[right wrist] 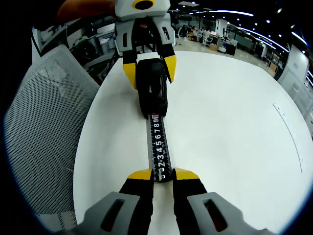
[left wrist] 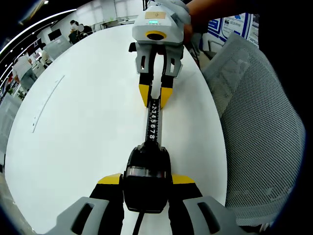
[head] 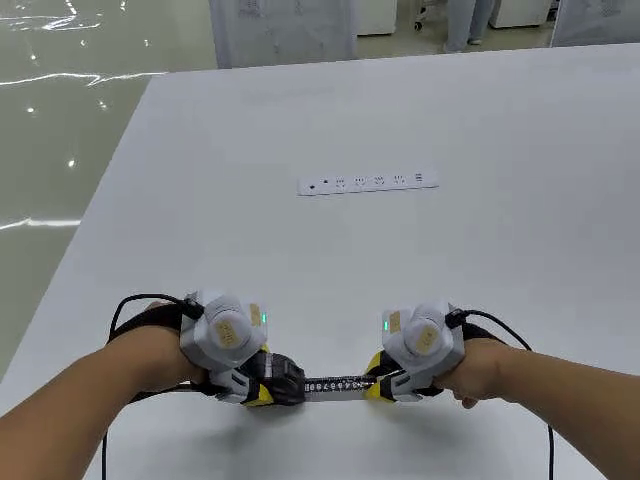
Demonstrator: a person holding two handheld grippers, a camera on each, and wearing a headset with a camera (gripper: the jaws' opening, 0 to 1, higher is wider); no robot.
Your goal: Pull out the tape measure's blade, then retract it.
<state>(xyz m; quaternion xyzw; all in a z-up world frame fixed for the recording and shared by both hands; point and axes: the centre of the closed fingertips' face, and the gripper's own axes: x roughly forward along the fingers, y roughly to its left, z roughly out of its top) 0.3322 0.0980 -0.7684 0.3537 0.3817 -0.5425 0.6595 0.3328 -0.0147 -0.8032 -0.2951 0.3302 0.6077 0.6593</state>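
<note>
Black numerals 2 through 9 run in sequence along the tape measure's blade (right wrist: 156, 144)

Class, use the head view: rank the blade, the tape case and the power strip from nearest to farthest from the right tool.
1. The blade: clamped in the right tool, running off to its left.
2. The case: at the blade's other end, held in the left tool.
3. The power strip: well beyond both, toward the view's top.

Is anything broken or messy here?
Nothing stands out. The left gripper holds the tape measure case, the right gripper pinches the blade, which runs straight between them. The power strip lies flat.
</note>
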